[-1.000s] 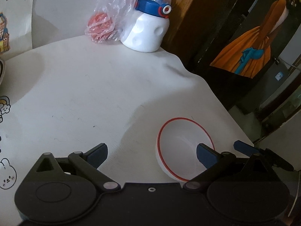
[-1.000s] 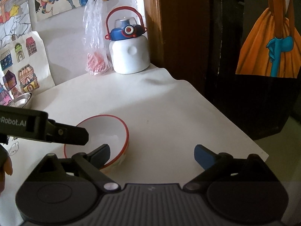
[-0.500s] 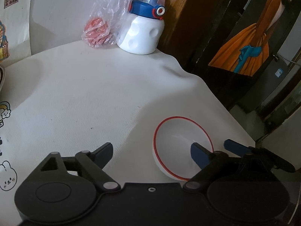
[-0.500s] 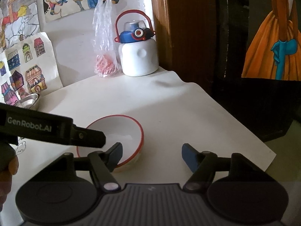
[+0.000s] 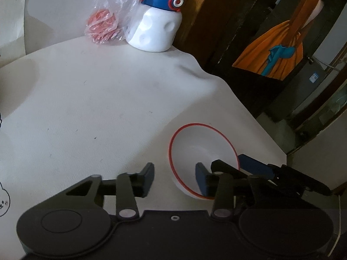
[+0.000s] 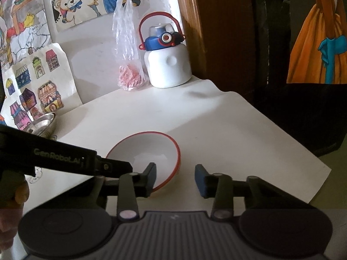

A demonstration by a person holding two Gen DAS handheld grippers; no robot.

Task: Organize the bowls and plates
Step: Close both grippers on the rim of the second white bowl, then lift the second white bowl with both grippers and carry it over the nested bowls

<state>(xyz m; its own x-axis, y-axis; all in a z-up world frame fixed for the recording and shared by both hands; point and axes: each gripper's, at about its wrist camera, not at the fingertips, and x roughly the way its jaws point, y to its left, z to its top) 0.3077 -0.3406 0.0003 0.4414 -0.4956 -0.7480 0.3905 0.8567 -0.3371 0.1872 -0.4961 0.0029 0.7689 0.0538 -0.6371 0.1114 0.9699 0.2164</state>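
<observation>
A white bowl with a red rim [image 5: 201, 151] stands on the white table near its right edge; it also shows in the right wrist view [image 6: 149, 153]. My left gripper [image 5: 174, 179] is partly open, its jaws on either side of the bowl's near left rim, right finger inside the bowl. My right gripper [image 6: 175, 178] is partly open over the bowl's near right rim, left finger over the bowl's inside, right finger outside. The left gripper's arm [image 6: 60, 158] crosses the right wrist view. Neither touches the rim that I can tell.
A white bottle with a blue lid [image 6: 168, 65] and a plastic bag with red contents [image 6: 130, 75] stand at the back by the wall. A steel bowl [image 6: 44, 123] sits at the left. The table edge [image 6: 318, 186] drops off to the right.
Both grippers have narrowed their jaws and stayed at the bowl's rim. The bowl has not moved on the table.
</observation>
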